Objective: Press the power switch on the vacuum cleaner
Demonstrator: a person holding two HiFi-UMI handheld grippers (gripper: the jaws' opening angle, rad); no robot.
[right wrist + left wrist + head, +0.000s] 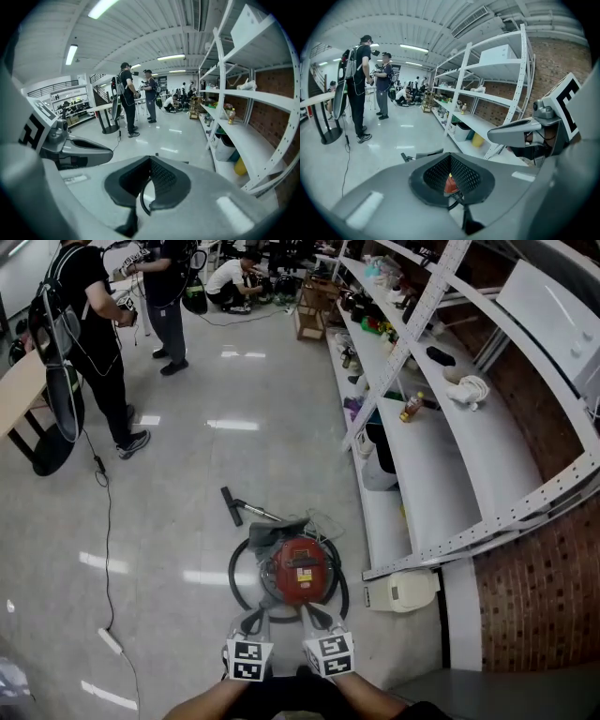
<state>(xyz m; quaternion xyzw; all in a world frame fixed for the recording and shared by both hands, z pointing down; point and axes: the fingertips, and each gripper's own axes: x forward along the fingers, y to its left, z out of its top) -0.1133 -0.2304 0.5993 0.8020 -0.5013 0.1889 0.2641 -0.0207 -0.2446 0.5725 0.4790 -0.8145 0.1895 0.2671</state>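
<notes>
Head view: we count one red vacuum cleaner (300, 570) on the glossy floor (187, 521) beside one white shelving rack (441, 484), just ahead of our two grippers, left gripper (252, 617) and right gripper (315, 613). Left gripper view: jaws clenched, empty. Right gripper view: likewise clenched, empty.

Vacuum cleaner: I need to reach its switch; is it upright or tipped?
Upright: the vacuum cleaner stands on the floor, red top facing up.
</notes>
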